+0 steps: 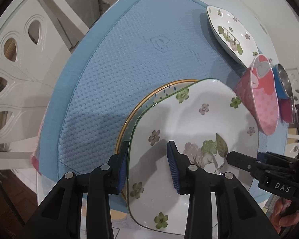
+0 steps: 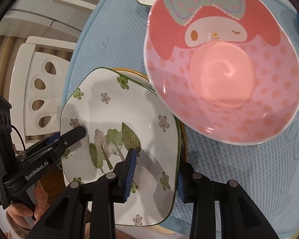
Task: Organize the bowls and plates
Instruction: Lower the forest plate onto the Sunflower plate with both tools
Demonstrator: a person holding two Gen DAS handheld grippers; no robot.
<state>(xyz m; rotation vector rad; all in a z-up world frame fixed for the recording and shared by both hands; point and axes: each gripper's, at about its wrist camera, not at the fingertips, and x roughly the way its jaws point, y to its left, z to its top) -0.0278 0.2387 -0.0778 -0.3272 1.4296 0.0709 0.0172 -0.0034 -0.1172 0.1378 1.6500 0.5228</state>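
Both grippers are down on the same floral square plate (image 1: 189,131), which sits on top of a gold-rimmed round plate (image 1: 149,97) on the blue mat (image 1: 109,63). The left gripper (image 1: 147,165) straddles the plate's left rim, one pad outside the edge, the other over the white inside, and there is clear daylight between pads and rim, so it stands open and is gripping nothing. Across the way, the right gripper (image 2: 155,171) straddles the opposite rim, again with a visible gap at the inner pad: open, by my reading. So the plate lies directly between the two tongs, each equally near its own edge. The pink character bowl (image 2: 223,63) sits just beyond the plate's far right corner, overlapping it in the right wrist view, and a second floral plate (image 1: 231,31) waits further back. Whichever gripper goes next, the bowl looks closer to the right hand.
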